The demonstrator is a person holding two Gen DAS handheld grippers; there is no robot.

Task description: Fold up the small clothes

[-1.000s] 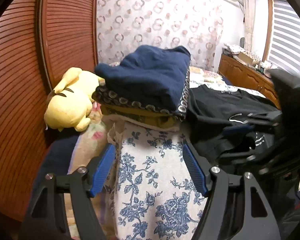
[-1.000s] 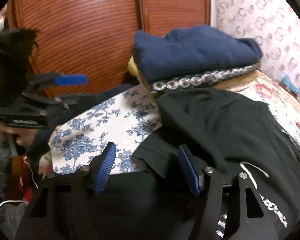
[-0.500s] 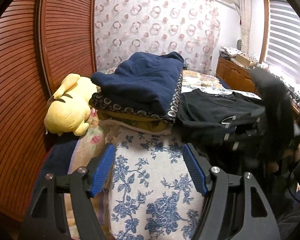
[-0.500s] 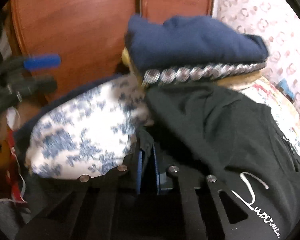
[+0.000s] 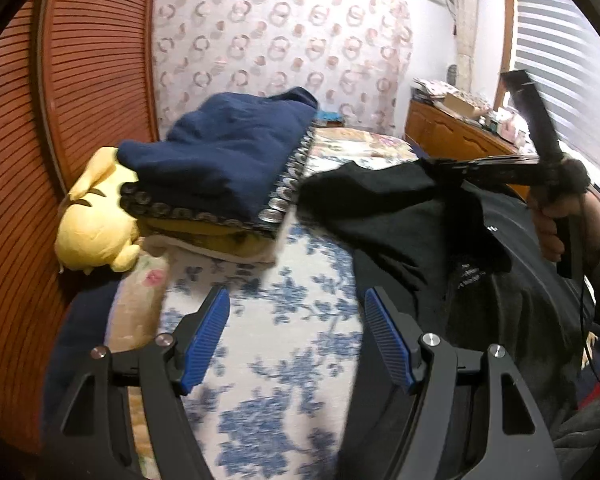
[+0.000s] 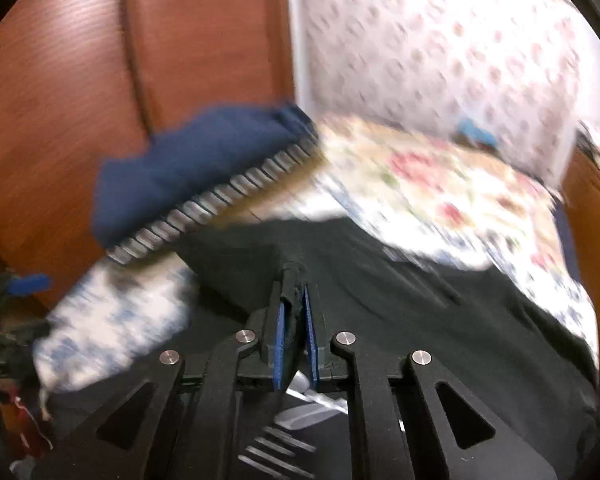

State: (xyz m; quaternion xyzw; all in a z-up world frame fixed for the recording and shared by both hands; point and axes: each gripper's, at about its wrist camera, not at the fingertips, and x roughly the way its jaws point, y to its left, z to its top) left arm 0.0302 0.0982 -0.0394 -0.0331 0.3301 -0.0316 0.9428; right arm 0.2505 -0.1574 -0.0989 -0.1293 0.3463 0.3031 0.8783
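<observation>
Left wrist view: your left tool (image 5: 296, 336) sits at lower centre, blue pads spread wide, nothing between them, over the blue-flowered bedcover (image 5: 268, 312). Black garment (image 5: 388, 208) lies right of centre on the bed, one edge lifted toward the upper right, where your right tool (image 5: 452, 166) holds it; your right hand (image 5: 560, 224) grips the handle at the right edge. Stack of folded clothes (image 5: 228, 164), navy on top, sits at centre left. Yellow plush toy (image 5: 96, 220) lies just left of the stack, against the slatted wooden door (image 5: 72, 80). Wooden dresser (image 5: 456, 136) at upper right.

Right wrist view, blurred: your right tool (image 6: 296, 312) at lower centre is clamped on a fold of the black garment (image 6: 400, 288), pads pressed close with fabric between. Folded stack (image 6: 188, 180) at centre left.
</observation>
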